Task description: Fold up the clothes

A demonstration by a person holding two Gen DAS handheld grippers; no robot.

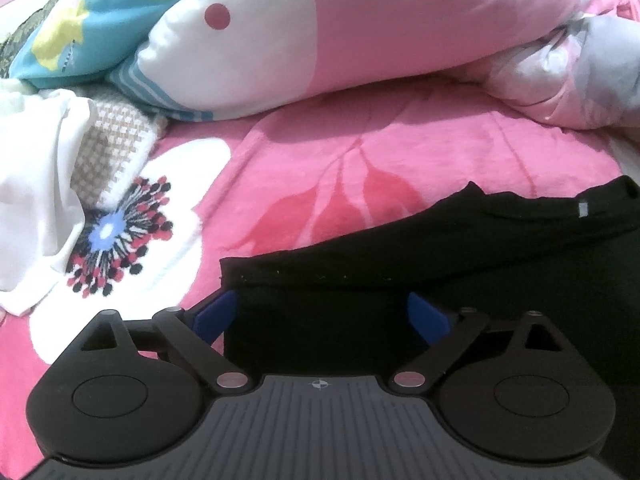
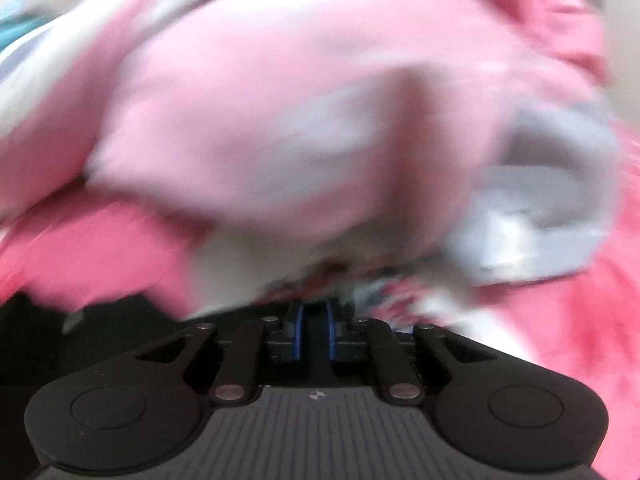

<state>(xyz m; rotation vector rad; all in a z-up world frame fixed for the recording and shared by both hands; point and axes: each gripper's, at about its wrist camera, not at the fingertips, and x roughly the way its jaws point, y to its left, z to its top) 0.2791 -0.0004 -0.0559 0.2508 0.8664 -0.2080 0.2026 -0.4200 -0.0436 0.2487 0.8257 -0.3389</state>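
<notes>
Left tool spread over one black garment on the bed; right tool nearly pressed together, its view blurred.

From my left tool I see one black garment lying flat beneath and ahead of the spread pads, its hem just ahead of them. Open pink blanket stretches beyond; one white garment sits left, a quilt heaped at the far edge. My right tool shows only a narrow gap, nothing visibly pinched, quilt looming close.
</notes>
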